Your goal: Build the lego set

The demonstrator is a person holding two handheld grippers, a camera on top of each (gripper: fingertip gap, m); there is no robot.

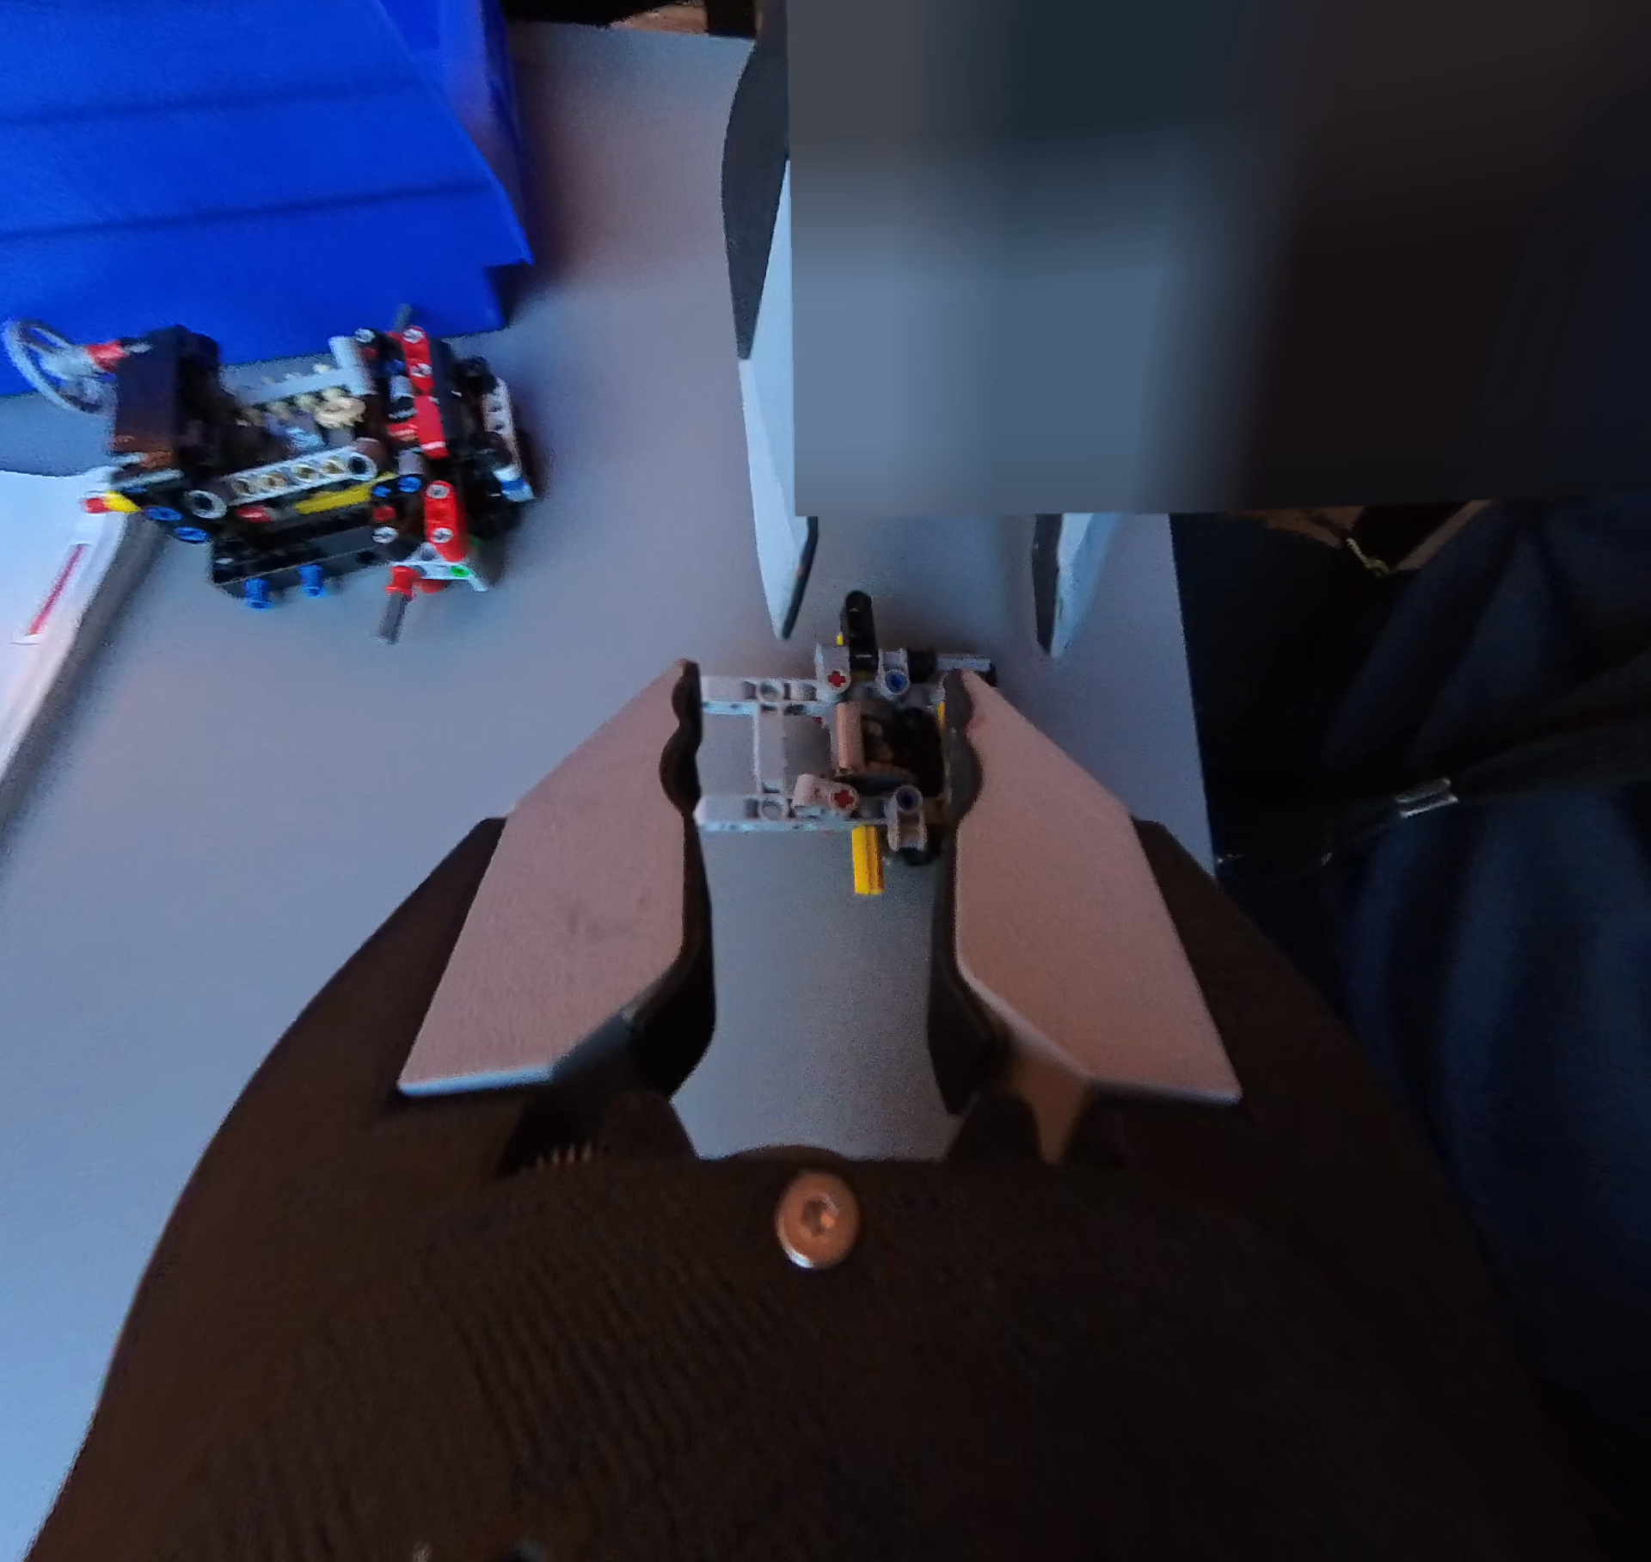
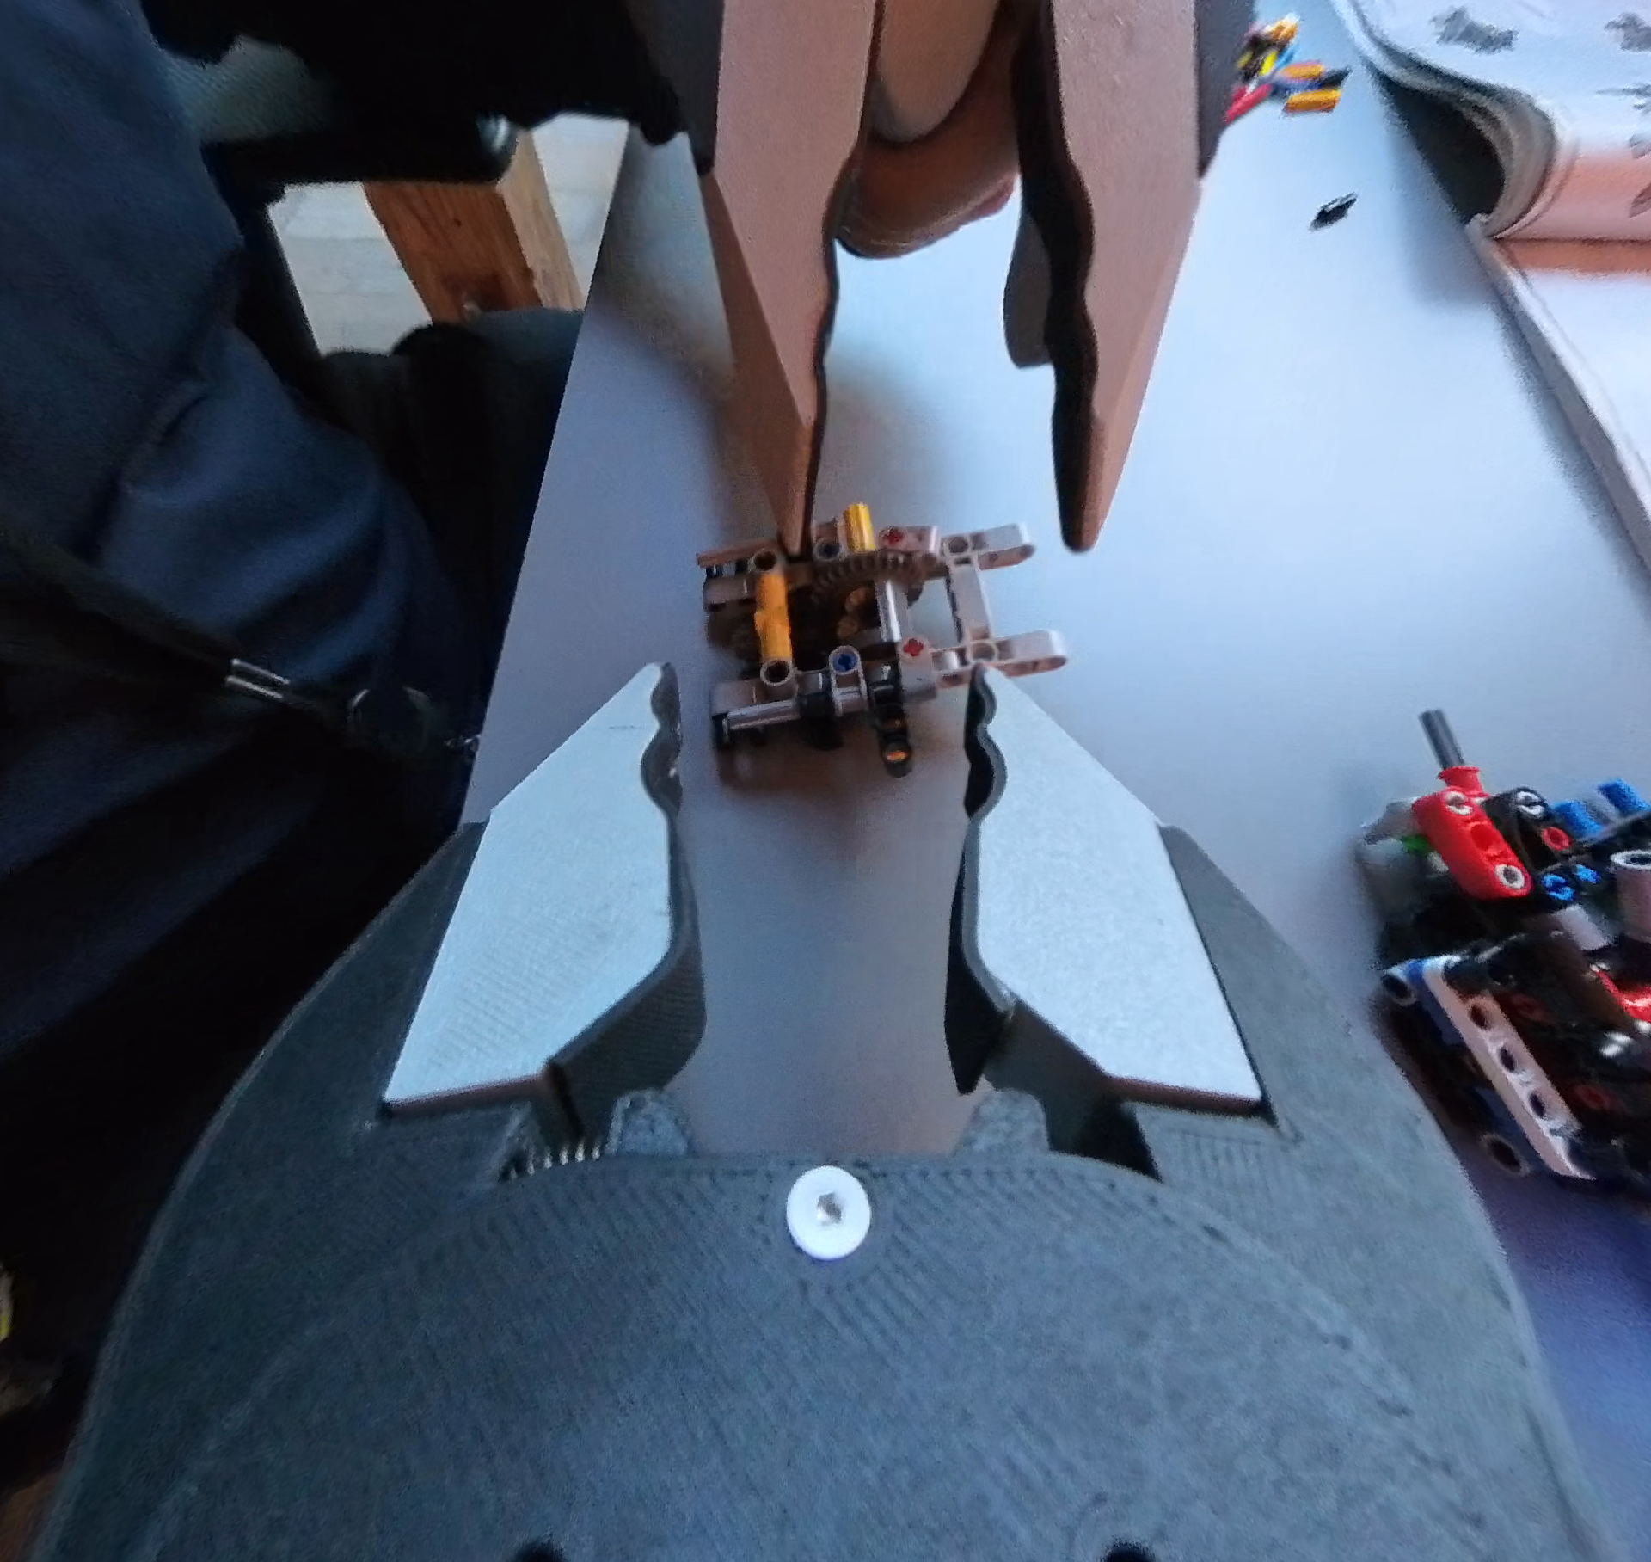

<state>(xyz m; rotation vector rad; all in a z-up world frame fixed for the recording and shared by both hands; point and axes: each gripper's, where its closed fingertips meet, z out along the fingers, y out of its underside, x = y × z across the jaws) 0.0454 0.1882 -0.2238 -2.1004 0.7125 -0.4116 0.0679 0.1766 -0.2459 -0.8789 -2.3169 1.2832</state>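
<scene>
Left wrist view: the left gripper [image 1: 820,742] is angled down at the grey bench [image 1: 268,804], jaws spread around a small grey brick assembly [image 1: 840,751] near the bench's edge. From the other side one finger touches its end while the other hangs clear. A bigger black-and-red model [image 1: 322,473] sits by a blue bin [image 1: 223,134].

Right wrist view: the right gripper [image 2: 822,715] is low, jaws wide apart, tips just short of the assembly [image 2: 875,625]. An open booklet [image 2: 1519,89] lies toward the far corner.

Gear assembly [image 2: 880,625] before open hand-held gripper [image 2: 822,719].
</scene>
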